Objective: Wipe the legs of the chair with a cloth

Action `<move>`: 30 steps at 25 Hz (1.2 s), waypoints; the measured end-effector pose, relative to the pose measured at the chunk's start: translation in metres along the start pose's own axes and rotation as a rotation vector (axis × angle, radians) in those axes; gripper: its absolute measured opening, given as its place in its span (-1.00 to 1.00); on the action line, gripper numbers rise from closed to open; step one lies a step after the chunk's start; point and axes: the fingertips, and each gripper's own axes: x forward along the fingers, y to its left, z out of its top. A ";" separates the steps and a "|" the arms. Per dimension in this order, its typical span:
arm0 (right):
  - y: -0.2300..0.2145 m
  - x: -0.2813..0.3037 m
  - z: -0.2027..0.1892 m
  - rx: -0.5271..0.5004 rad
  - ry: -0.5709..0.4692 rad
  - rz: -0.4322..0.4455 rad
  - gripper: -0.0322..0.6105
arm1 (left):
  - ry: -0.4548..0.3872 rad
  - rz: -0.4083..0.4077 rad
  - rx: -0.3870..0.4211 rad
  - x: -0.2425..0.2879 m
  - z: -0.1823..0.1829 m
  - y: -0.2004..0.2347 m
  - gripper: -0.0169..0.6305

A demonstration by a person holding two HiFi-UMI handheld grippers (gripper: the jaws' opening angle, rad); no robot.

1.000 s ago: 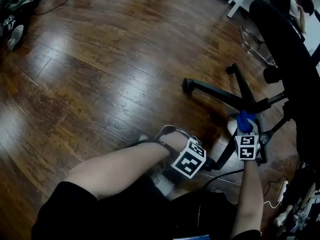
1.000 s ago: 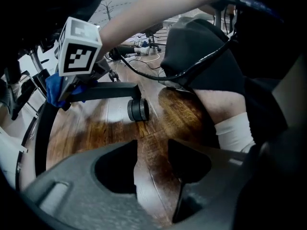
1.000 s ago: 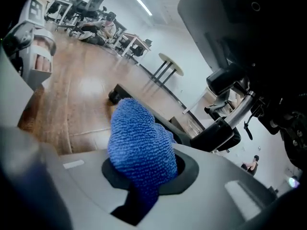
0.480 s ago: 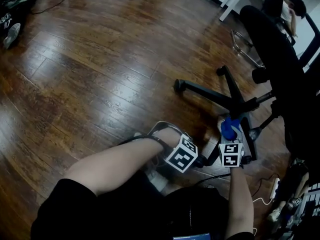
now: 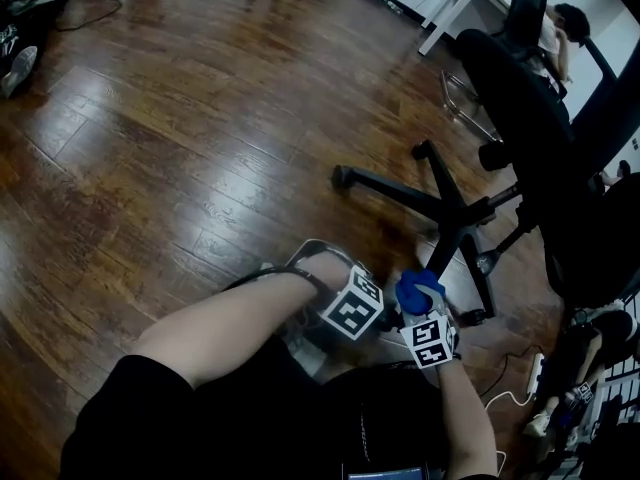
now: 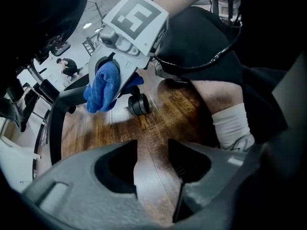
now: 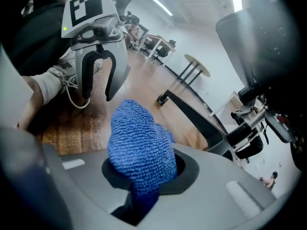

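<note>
Right gripper (image 5: 418,298) pinches blue cloth (image 7: 141,150), just left of near chair leg (image 5: 472,273); left gripper (image 6: 153,176) gapes empty. Best press cloth flat w/ long strokes along it.

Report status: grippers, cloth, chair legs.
Right gripper shut on blue cloth. Left gripper open, empty. Cloth beside near chair leg, contact unclear. Nothing seen blocking.

left gripper (image 6: 153,176) jaws apart, right gripper (image 7: 144,178) jaws clamped

Nubbly blue cloth (image 7: 141,150) in the right gripper (image 7: 141,190) looks matt. Brown wooden plank floor (image 5: 200,118) under it is super glossy, and the black chair legs (image 5: 400,190) ahead look like smooth plastic.
</note>
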 end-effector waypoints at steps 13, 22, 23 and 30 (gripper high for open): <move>-0.138 0.044 0.008 0.118 -0.087 -0.225 -0.69 | -0.091 -0.042 -0.072 0.007 -0.004 0.007 -0.31; -0.161 0.053 0.009 0.131 -0.072 -0.324 -0.70 | -0.090 -0.091 -0.031 0.017 0.003 -0.005 -0.30; -0.157 0.052 0.008 0.130 -0.058 -0.323 -0.70 | -0.073 -0.093 -0.028 0.019 0.000 -0.006 -0.30; -0.085 0.030 0.003 0.066 -0.002 -0.216 -0.70 | 0.028 -0.089 0.022 0.021 -0.004 -0.016 -0.30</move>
